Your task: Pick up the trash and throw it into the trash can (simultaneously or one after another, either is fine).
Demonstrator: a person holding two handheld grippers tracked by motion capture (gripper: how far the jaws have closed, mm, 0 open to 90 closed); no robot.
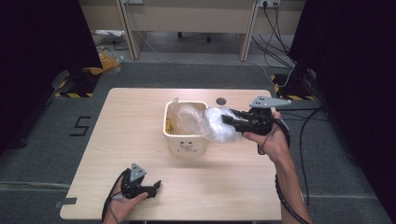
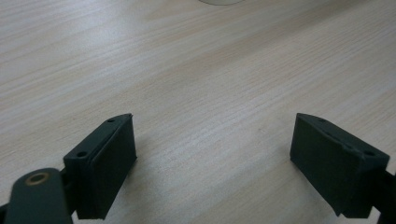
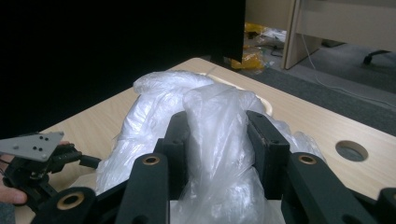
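The work surface is a light wooden table (image 1: pixel 140 116) with a round cable hole (image 1: pixel 221 101) near its far edge, standing on grey carpet; black curtains close off both sides of the room, and pale desks and loose cables line the far wall. A "5" is marked on the floor to the left of the table. A small cream bin (image 1: pixel 185 133) with a face printed on its front stands near the middle of the table, lined with a clear plastic bag (image 1: pixel 219 125) that bulges out over its right rim. The right gripper (image 1: pixel 229 117) is held above the table just right of the bin, pointing left, its jaws pinching a bunched fold of the bag; the right gripper view shows the plastic squeezed between the two pads (image 3: pixel 264 144). The left gripper (image 1: pixel 156 185) rests low at the near edge, left of centre, well apart from the bin; its jaws stand spread wide with nothing but bare wood between them in the left gripper view. The table's left half and the near strip in front of the bin lie open, while the right side is taken up by the raised forearm and its trailing cable.
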